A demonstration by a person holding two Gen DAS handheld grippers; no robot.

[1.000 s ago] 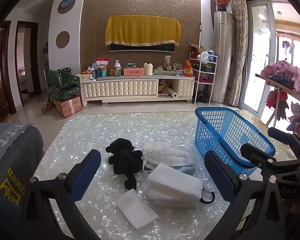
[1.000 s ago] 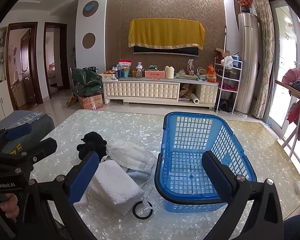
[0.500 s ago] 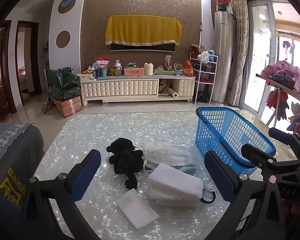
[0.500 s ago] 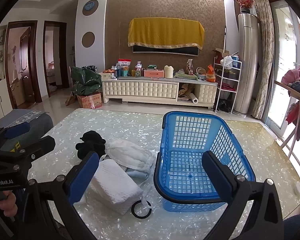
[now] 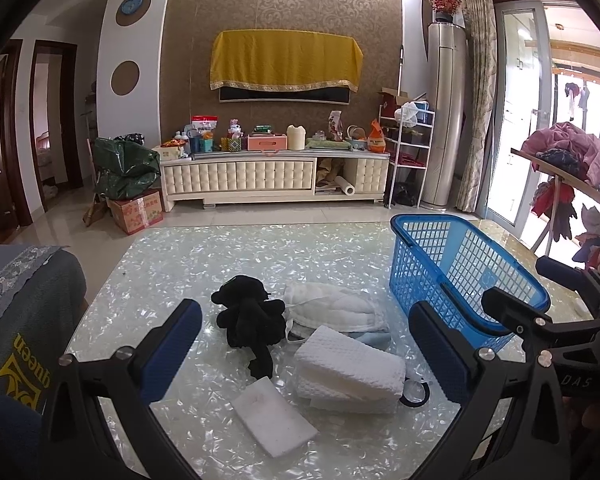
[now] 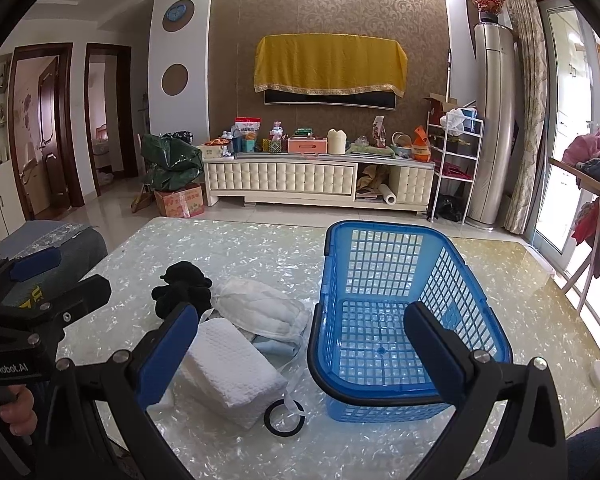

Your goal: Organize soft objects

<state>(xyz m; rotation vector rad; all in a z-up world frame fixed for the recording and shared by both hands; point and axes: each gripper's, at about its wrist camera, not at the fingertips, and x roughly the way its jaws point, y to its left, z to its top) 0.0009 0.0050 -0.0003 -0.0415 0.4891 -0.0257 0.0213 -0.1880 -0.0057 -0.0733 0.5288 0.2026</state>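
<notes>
Left wrist view: left gripper [image 5: 306,346] and right gripper [image 6: 302,354] hover with jaws spread wide, holding nothing. Soft objects (black plush toy [image 5: 249,320], folded white towel [image 5: 350,374]) lie on the worktop [image 5: 180,272] beside the empty blue basket [image 6: 400,312], presumably their destination.

The left black two-finger gripper with blue pads [image 5: 306,344] and the right black two-finger gripper with blue pads [image 6: 300,344] hover side by side, jaws spread wide, holding nothing.
</notes>
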